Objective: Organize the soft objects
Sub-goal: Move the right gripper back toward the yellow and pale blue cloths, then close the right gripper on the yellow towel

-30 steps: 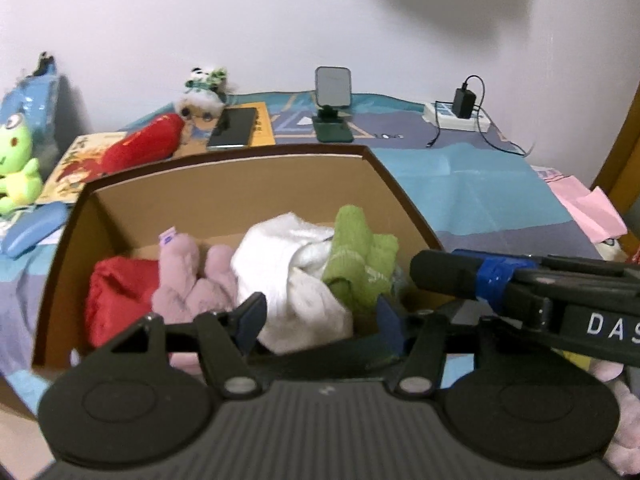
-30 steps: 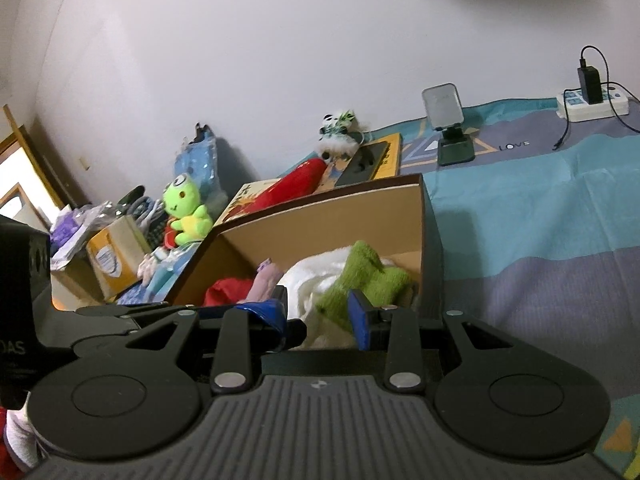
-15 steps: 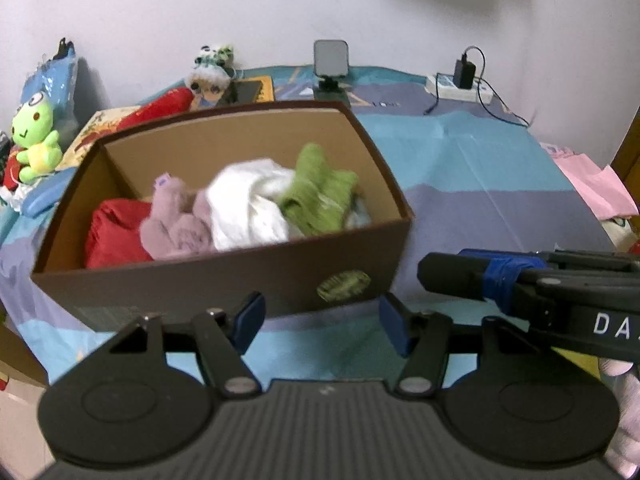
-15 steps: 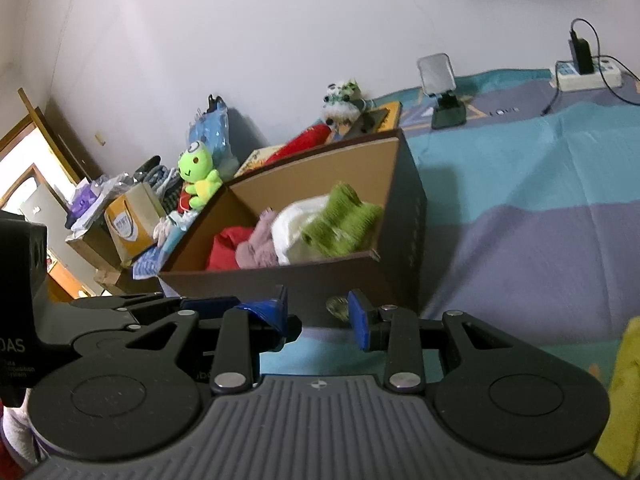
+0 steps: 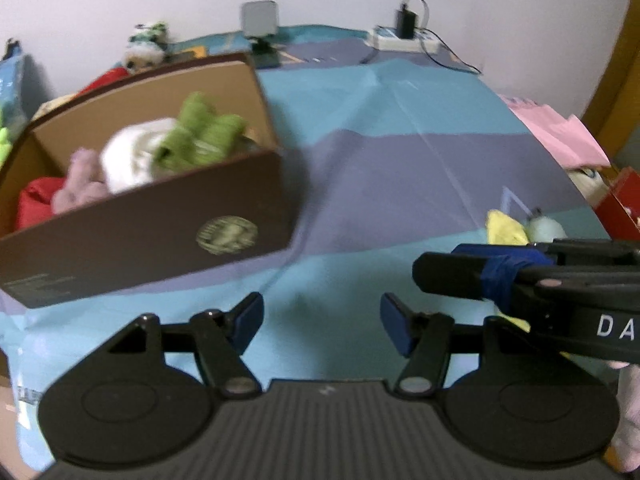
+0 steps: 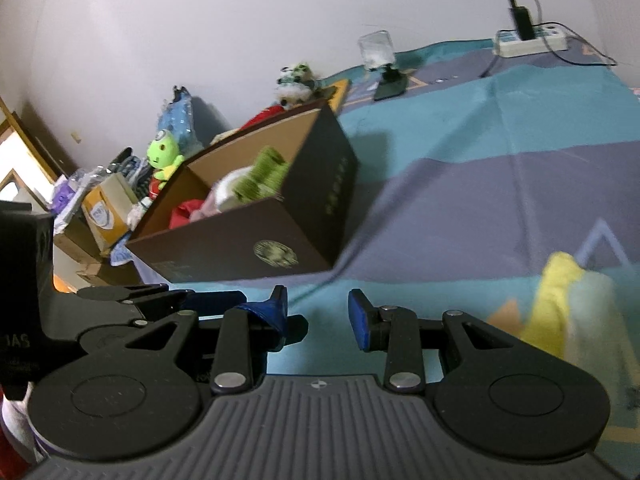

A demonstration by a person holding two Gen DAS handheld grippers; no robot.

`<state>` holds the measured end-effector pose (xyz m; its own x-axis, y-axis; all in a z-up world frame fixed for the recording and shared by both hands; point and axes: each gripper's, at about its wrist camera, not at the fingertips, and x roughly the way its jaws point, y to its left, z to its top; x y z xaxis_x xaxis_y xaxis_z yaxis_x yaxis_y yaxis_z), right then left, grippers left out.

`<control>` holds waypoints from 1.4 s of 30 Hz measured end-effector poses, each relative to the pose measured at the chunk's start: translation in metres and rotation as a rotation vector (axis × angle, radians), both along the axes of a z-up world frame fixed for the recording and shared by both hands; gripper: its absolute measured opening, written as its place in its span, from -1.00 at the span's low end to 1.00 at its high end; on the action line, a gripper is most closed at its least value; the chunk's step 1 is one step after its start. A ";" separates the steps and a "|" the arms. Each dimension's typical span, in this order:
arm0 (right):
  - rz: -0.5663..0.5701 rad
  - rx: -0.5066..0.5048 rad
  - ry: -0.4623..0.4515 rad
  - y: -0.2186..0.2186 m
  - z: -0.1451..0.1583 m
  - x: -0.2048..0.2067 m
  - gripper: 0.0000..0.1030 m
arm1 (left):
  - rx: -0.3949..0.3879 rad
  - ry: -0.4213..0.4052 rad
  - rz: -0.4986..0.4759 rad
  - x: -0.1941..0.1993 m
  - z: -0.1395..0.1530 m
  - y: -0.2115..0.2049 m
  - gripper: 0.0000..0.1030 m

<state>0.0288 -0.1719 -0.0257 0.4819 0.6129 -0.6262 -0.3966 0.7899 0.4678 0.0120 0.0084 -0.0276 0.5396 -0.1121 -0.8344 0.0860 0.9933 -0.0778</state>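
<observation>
A brown cardboard box (image 5: 152,220) stands on the bed at the left; it also shows in the right wrist view (image 6: 248,240). It holds a green soft piece (image 5: 200,132), a white one (image 5: 132,156), a pink one (image 5: 80,184) and a red one (image 5: 34,204). A yellow cloth (image 6: 556,300) with a pale soft item (image 5: 546,230) lies on the bedspread at the right. My left gripper (image 5: 322,322) is open and empty, back from the box. My right gripper (image 6: 318,314) is open and empty, left of the yellow cloth.
A blue and purple bedspread (image 5: 400,152) covers the bed. A phone stand (image 5: 260,28), power strip (image 5: 404,40), panda plush (image 5: 146,46) and green frog plush (image 6: 164,158) sit at the far side. Pink cloth (image 5: 556,132) lies at the right edge.
Both grippers have pulled back from above the box and swung right. The box now sits farther away at the left, and the yellow cloth has come into view.
</observation>
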 end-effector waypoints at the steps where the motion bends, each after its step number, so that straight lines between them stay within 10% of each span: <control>1: -0.008 -0.008 0.001 -0.005 -0.002 -0.003 -0.68 | -0.006 0.006 -0.011 0.000 -0.002 -0.005 0.22; 28: -0.292 -0.033 0.229 -0.103 -0.054 -0.005 -0.67 | -0.266 0.125 -0.413 0.012 -0.048 -0.113 0.30; 35: -0.257 0.018 0.276 -0.095 -0.058 -0.002 -0.65 | -0.307 0.130 -0.440 0.014 -0.055 -0.110 -0.22; 42: -0.205 0.058 0.248 -0.076 -0.045 0.007 -0.66 | -0.331 0.070 -0.411 0.012 -0.036 -0.085 -0.25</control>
